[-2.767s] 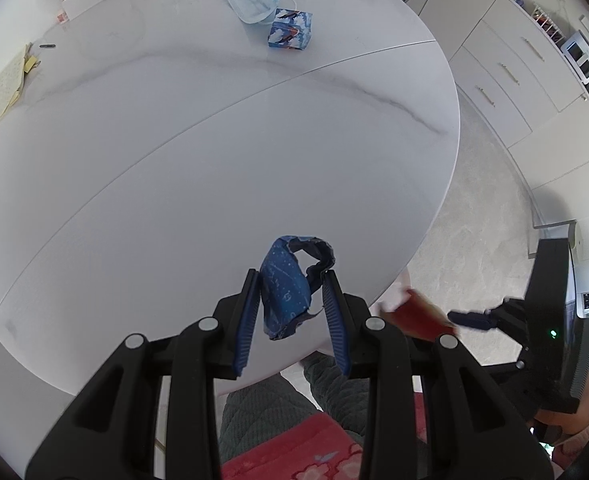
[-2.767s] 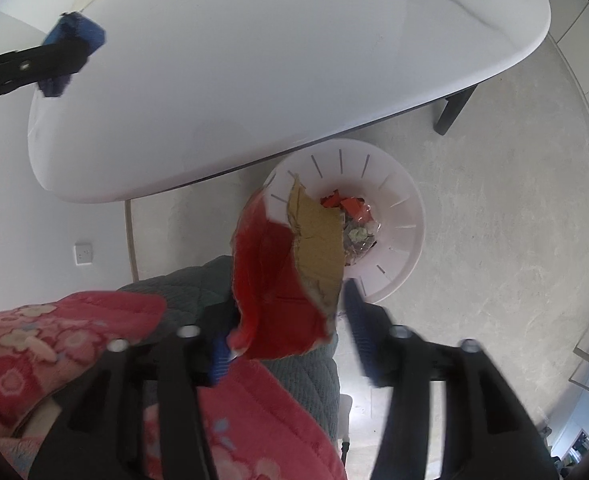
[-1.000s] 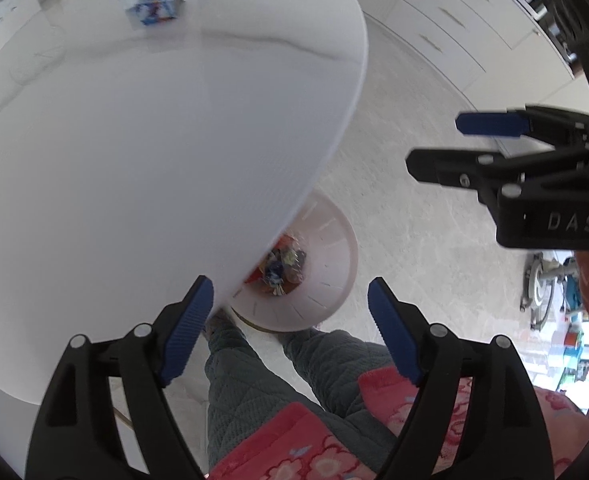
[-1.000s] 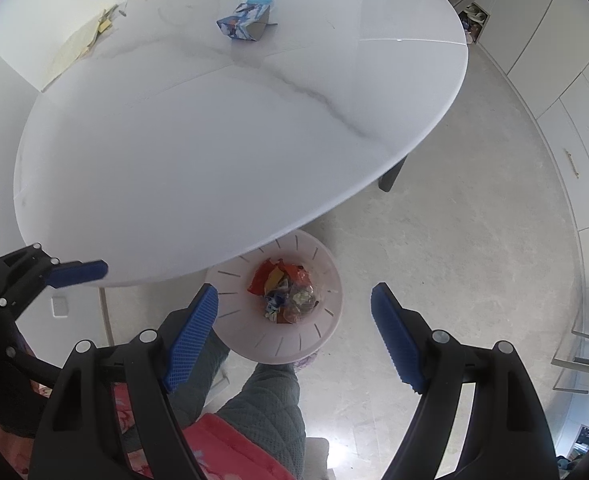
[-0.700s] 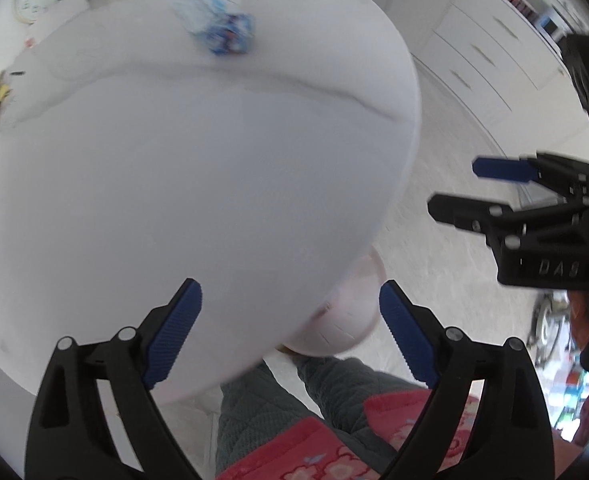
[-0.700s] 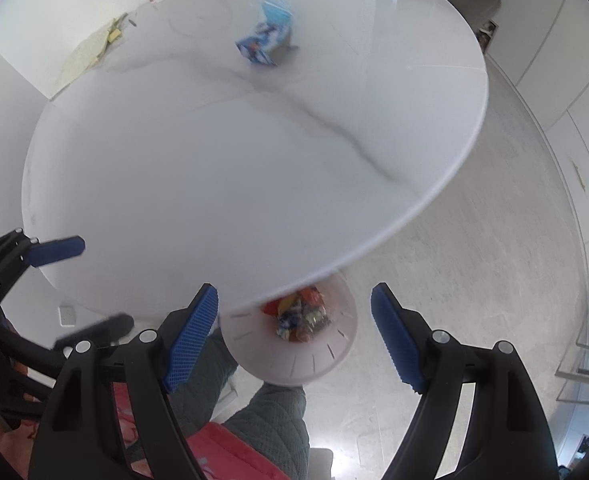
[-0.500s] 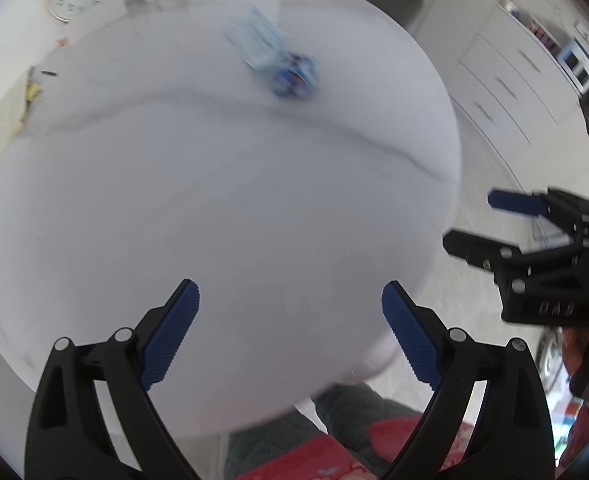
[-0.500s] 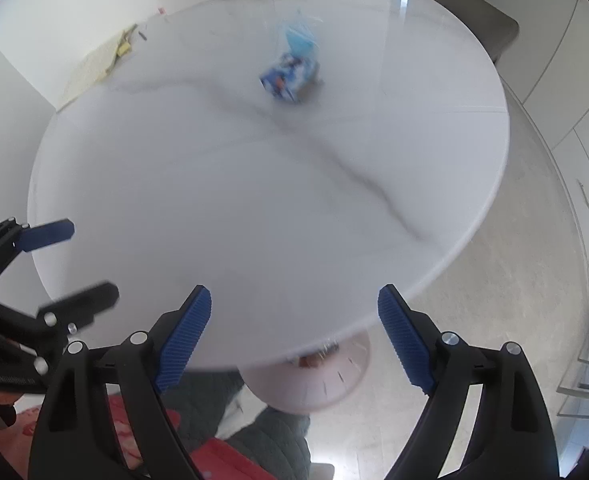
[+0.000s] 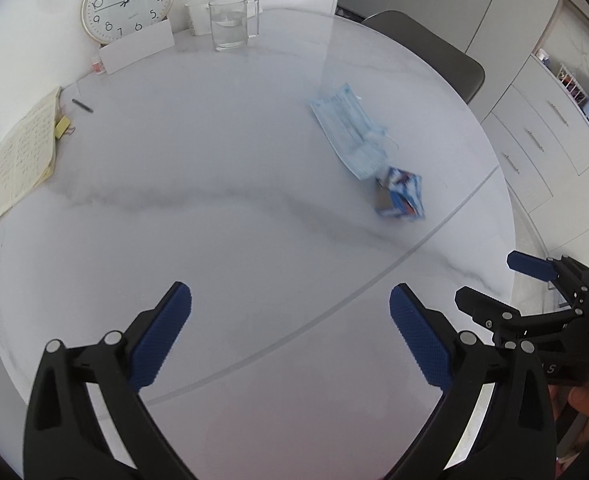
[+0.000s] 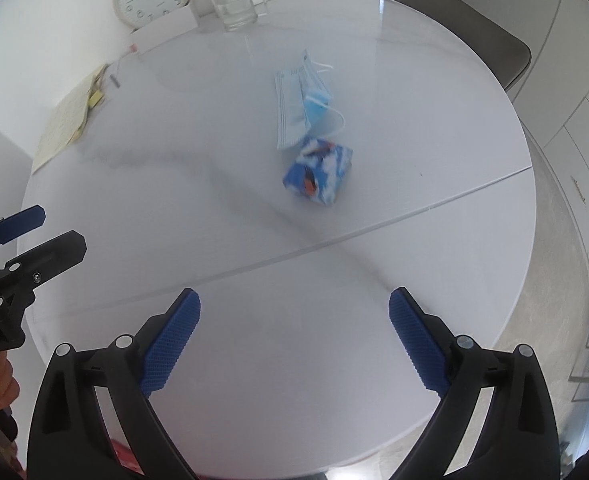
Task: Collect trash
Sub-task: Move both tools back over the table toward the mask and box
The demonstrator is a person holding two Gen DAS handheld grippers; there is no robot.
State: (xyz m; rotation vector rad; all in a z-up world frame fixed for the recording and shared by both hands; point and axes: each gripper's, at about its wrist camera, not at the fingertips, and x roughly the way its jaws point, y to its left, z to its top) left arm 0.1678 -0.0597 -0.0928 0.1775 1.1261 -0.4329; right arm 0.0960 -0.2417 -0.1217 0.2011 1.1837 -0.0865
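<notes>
A crumpled blue and white carton [image 9: 401, 199] [image 10: 318, 177] lies on the round white marble table [image 9: 214, 240] [image 10: 254, 220], with a pale blue face mask [image 9: 348, 136] [image 10: 300, 102] just behind it. My left gripper [image 9: 290, 312] hangs over the table's near part, its jaws still opening, nothing between them. My right gripper [image 10: 294, 316] hangs likewise, jaws still opening and empty. Each gripper shows at the edge of the other's view: the right gripper [image 9: 526, 280] and the left gripper [image 10: 34, 232]. The trash bin is out of sight.
At the table's far edge stand a wall clock [image 9: 127, 0], a white card [image 9: 136, 50], a glass jug of water [image 9: 230, 22] and a cup [image 9: 197, 18]. An open notebook [image 9: 22, 152] and a pen [image 9: 82, 106] lie far left. A dark chair [image 9: 426, 52] and white cabinets [image 9: 542, 128] are on the right.
Both grippers let their trash go into the white bin on the floor, then swung up from the bin to above the table. Their jaws have spread wider.
</notes>
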